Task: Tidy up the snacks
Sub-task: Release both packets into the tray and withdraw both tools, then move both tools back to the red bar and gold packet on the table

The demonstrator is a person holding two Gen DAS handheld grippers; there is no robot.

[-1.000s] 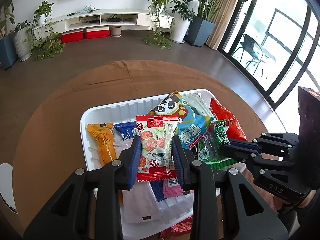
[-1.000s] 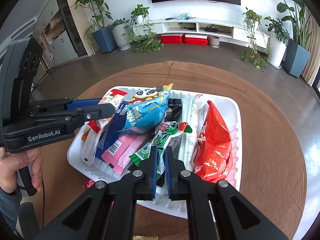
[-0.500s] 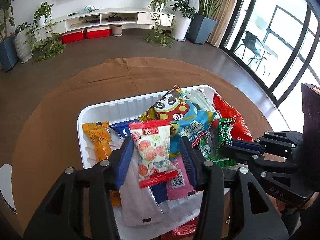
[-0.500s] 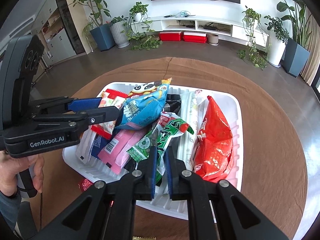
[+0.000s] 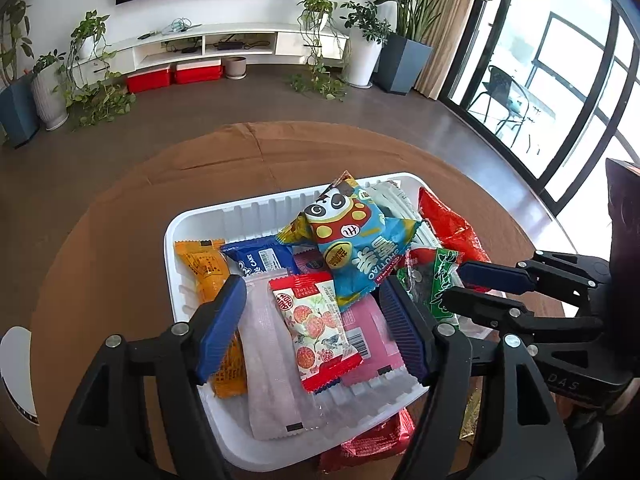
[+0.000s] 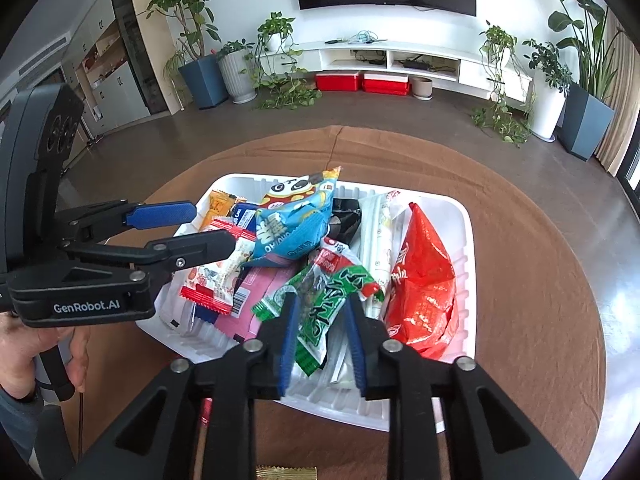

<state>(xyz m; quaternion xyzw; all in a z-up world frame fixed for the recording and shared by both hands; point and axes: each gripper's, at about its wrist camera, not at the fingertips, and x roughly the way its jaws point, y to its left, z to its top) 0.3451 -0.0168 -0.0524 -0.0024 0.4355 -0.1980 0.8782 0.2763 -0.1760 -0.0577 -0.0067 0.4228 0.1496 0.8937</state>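
Note:
A white tray [image 5: 200,220] [image 6: 464,240] full of snack packets sits on a round brown table. My left gripper [image 5: 312,312] hovers over its near left part, jaws opening. The red-edged strawberry packet [image 5: 316,328] lies loose between them, touching neither pad. My right gripper [image 6: 320,320] is over the near edge, its jaws opening too. The green seaweed packet [image 6: 328,304] rests between its pads, no longer pinched. A blue panda bag [image 5: 352,248] [image 6: 296,216] tops the pile, with a red bag [image 6: 424,280] at the right.
An orange packet [image 5: 208,276], a blue cake packet [image 5: 260,260], a clear sachet [image 5: 272,360] and a pink packet [image 5: 368,340] also fill the tray. A red packet [image 5: 372,440] lies on the table under the tray's near edge. A hand [image 6: 24,352] grips the left tool.
Both grippers have let go. The left jaws spread and the strawberry packet dropped onto the pile. The right jaws parted from the green packet, which settled into the tray.

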